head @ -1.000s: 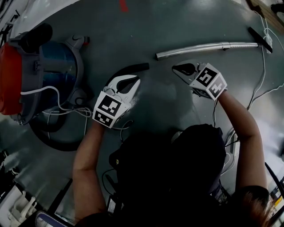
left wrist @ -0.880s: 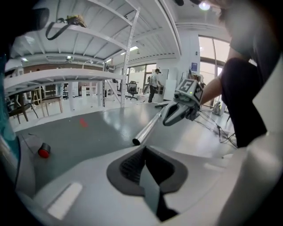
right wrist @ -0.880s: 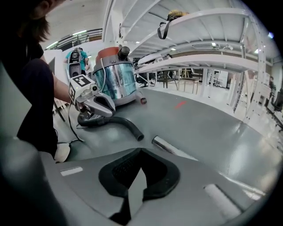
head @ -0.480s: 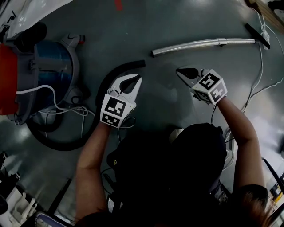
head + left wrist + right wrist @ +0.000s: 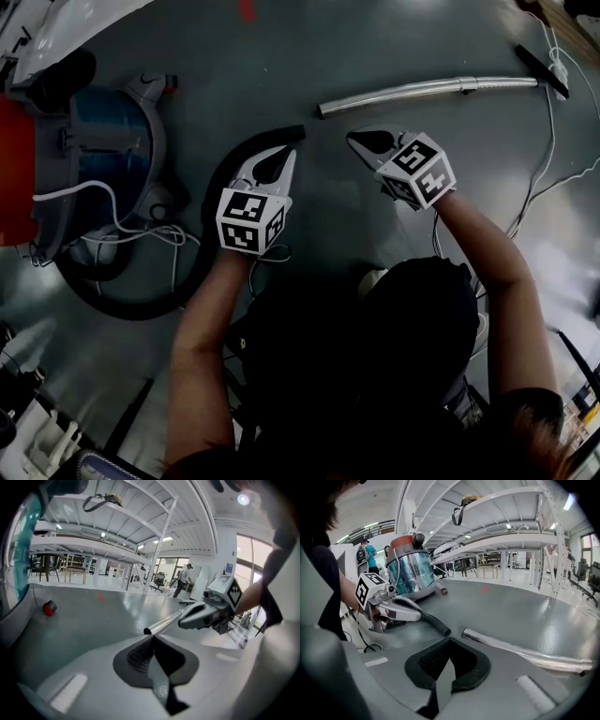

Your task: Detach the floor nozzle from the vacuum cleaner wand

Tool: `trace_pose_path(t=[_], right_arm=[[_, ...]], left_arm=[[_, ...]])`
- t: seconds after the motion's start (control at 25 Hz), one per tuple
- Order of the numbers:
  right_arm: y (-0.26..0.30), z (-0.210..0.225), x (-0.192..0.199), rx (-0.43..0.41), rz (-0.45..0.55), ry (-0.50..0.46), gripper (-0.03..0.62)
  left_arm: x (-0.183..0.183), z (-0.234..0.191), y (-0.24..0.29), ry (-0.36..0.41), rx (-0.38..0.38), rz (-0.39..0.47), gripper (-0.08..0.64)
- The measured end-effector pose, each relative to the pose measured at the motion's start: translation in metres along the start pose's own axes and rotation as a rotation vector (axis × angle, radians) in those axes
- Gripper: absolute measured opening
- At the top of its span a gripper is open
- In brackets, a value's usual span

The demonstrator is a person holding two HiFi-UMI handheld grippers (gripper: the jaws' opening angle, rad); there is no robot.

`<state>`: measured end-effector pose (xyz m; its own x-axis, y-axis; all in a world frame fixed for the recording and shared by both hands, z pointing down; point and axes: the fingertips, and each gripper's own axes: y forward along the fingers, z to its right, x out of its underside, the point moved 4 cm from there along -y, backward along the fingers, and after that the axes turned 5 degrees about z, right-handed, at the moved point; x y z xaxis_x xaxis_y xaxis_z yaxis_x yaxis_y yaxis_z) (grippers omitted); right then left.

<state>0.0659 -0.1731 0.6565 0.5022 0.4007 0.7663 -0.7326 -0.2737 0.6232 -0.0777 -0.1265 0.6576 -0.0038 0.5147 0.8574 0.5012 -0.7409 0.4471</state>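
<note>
Left gripper view: left claw (image 5: 152,640) clenched, empty, tips aimed at near open end of wand (image 5: 164,623). Right claw (image 5: 449,643) likewise clenched on nothing, just short of same wand end. Black hose end (image 5: 272,141) on floor beside that wand end, not joined to it. Floor nozzle (image 5: 542,71), dark bar, at wand's far end, well beyond both claws. Wand: polished metal tube, judged stiff, light, slippery, apt to roll, so pinch near nozzle joint. Nozzle likely plastic; take by neck next to wand.
</note>
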Motion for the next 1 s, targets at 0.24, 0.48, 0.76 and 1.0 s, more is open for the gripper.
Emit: trace_pose_path(t=[0.24,0.48,0.76,1.0], right_arm=[[0.019,0.0,-0.008,0.047,0.071,0.093,-0.003],[0.015,-0.002,0.004,0.071,0.057,0.131,-0.003],[0.011,0.002,0.013,0.089,0.033,0.13,-0.003],[0.012,0.004,0.009,0.088,0.041,0.134,-0.003]], left_arm=[[0.0,-0.008,-0.001,-0.086,-0.048,0.021,0.011],[0.005,-0.004,-0.001,-0.093,-0.031,0.004,0.011],[0.007,-0.002,0.002,-0.082,-0.023,-0.006,0.011],[0.008,-0.002,0.002,-0.079,-0.006,-0.018,0.011]])
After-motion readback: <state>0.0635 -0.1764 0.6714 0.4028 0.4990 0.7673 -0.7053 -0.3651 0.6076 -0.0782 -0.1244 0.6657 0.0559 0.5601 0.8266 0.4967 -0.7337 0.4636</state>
